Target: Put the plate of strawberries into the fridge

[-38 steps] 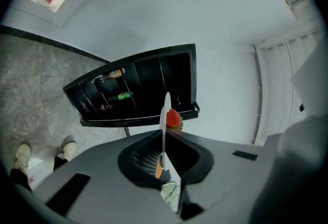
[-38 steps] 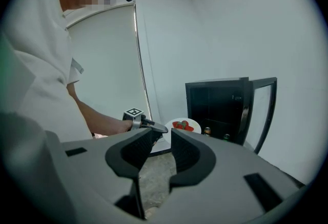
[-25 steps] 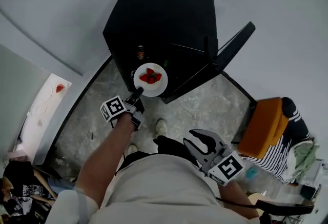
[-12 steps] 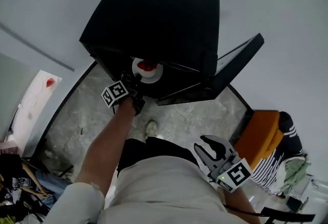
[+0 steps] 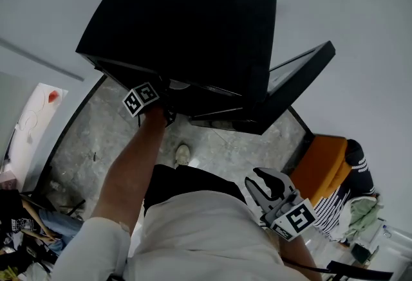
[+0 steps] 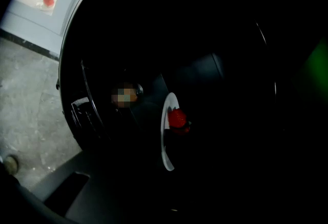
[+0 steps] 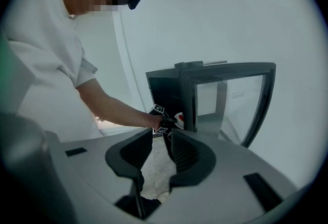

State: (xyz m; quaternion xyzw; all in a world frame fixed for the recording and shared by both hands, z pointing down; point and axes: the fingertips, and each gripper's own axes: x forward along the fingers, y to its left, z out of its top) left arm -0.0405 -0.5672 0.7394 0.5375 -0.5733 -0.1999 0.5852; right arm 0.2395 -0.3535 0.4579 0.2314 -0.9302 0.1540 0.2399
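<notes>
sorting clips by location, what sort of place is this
Probably a room in a home, though I can't be sure: a small black fridge with its glass door open stands on a speckled grey stone floor, and an orange seat holds striped cloth.

The small black box-shaped fridge [image 5: 187, 22] has its glass-paned door [image 5: 293, 83] swung open to the right. The white round plate [image 6: 165, 136] carrying red strawberries [image 6: 177, 118] sits just inside the dark opening, gripped at its near rim by the left claw [image 7: 170, 121].
</notes>
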